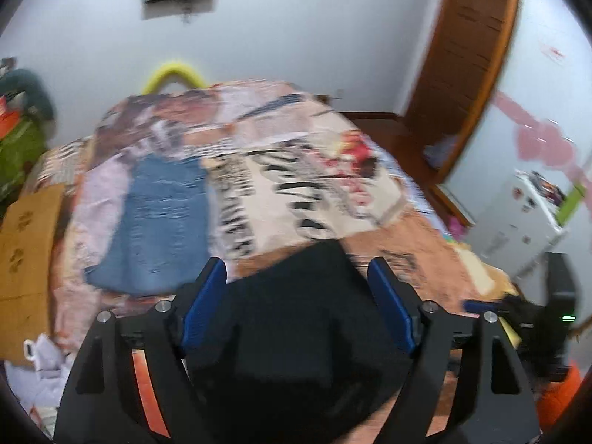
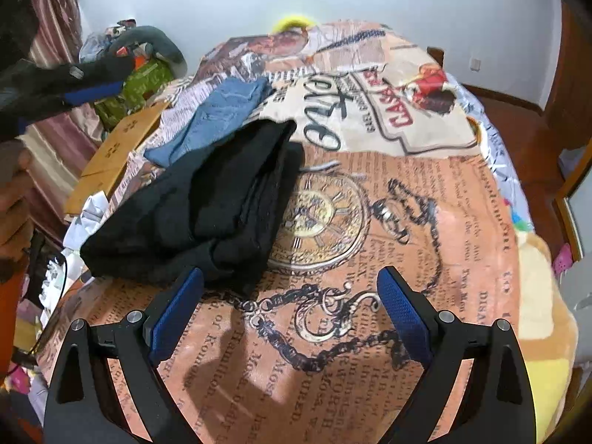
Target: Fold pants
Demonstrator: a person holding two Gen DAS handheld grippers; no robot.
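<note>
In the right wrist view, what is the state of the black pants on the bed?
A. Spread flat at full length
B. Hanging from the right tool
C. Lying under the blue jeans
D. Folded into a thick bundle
D: the black pants lie in stacked layers on the bed cover, next to the blue jeans; the right tool is open and holds nothing.

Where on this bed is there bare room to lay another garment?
The clock-print stretch of the blanket, right of the black pants and ahead of the right gripper, lies bare. Crowded: the left side, where jeans meet the black pants beside the cardboard.
</note>
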